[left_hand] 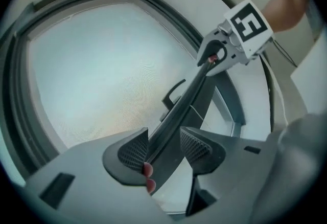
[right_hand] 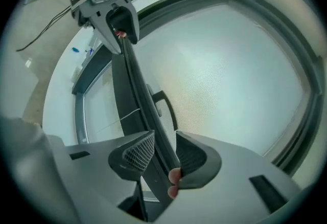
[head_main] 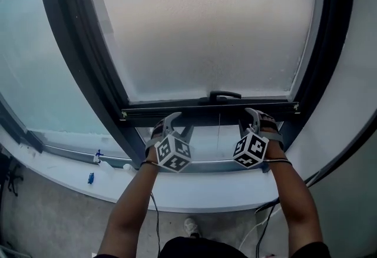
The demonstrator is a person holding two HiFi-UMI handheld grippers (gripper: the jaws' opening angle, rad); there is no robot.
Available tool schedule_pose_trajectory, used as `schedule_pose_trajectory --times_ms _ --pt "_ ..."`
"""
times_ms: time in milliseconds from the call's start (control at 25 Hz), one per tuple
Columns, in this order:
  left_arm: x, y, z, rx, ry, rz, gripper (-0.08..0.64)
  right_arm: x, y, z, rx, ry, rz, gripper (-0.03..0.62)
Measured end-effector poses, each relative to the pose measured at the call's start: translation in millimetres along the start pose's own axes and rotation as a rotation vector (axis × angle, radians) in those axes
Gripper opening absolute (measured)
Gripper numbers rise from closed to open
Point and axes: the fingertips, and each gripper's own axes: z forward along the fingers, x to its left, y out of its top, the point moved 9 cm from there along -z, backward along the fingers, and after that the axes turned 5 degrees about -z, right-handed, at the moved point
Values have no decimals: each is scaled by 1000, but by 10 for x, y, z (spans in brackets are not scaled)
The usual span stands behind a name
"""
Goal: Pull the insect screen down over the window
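Head view: the insect screen (head_main: 206,27) covers most of the window. Its bottom bar (head_main: 209,111) hangs level a little above the lower window frame (head_main: 200,164), and a strip of glass is still bare beneath. The left tool (head_main: 178,124) and the right tool (head_main: 254,118) sit on the bar either side of the centre handle (head_main: 225,96). The risk is an uneven pull: one end dropping first would likely skew the bar and jam it in the side tracks.

Left gripper view: the bar (left_hand: 189,95) runs between the left tool's (left_hand: 163,149) pads, and they look clamped across it. The grip sits near the pad tips. A hard tug downward could let the smooth bar slide out, and a spring roller would probably snatch the screen back up.

Right gripper view: the right tool (right_hand: 164,154) is likewise closed on the bar (right_hand: 138,90), which crosses its pads at a slant. A twisted hold may lever the bar rather than draw it. A thin cord (right_hand: 130,113) hangs close by and could snag.
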Motion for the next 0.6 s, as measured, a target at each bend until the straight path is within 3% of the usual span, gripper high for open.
schedule_pose_trajectory --times_ms 160,240,400,600 --pt "-11 116 -323 -97 25 -244 161 -68 88 -418 -72 -56 188 115" --pt "-44 165 -504 -137 61 -327 126 -51 109 -611 -97 -80 251 110" --pt "-158 262 -839 -201 159 -405 35 -44 106 -938 -141 -130 327 41" --pt "-322 268 -1171 -202 187 -460 3 27 99 -1275 -174 -156 463 5"
